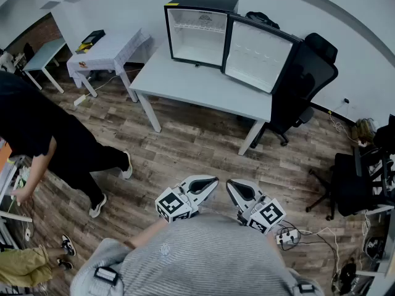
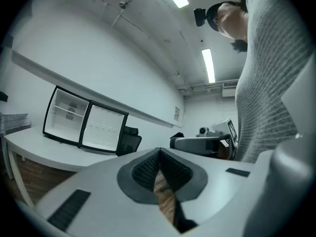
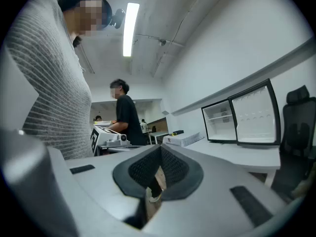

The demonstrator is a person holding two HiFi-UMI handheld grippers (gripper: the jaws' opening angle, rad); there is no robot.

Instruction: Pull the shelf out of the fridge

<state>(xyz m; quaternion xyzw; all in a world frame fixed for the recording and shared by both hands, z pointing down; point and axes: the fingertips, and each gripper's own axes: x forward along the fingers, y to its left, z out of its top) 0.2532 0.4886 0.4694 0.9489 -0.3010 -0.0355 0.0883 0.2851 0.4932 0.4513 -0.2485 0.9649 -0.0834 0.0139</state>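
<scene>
Head view, looking steeply down: a small black fridge (image 1: 199, 5) stands on a white table (image 1: 203, 88) at the far side of the room, its door (image 1: 258, 55) swung open to the right; the shelf (image 1: 192, 26) sits high inside the white cavity, in its place, not yet touched.

The left gripper (image 1: 208, 182) and right gripper (image 1: 233, 187) are held low against the person's grey striped top, side by side and level, both well apart from the fridge with bare wooden floor (image 1: 197, 140) between; each has its jaws pressed together with nothing between the pads.

The shelf lies straight ahead of the jaws and higher up. The cavity lines up more with the left gripper, so that hand seems a touch nearer, while the open door stands ahead of the right.

The shelf lies flat, its long axis running side to side across the cavity, its front edge facing the person; it would likely slide out toward them.
</scene>
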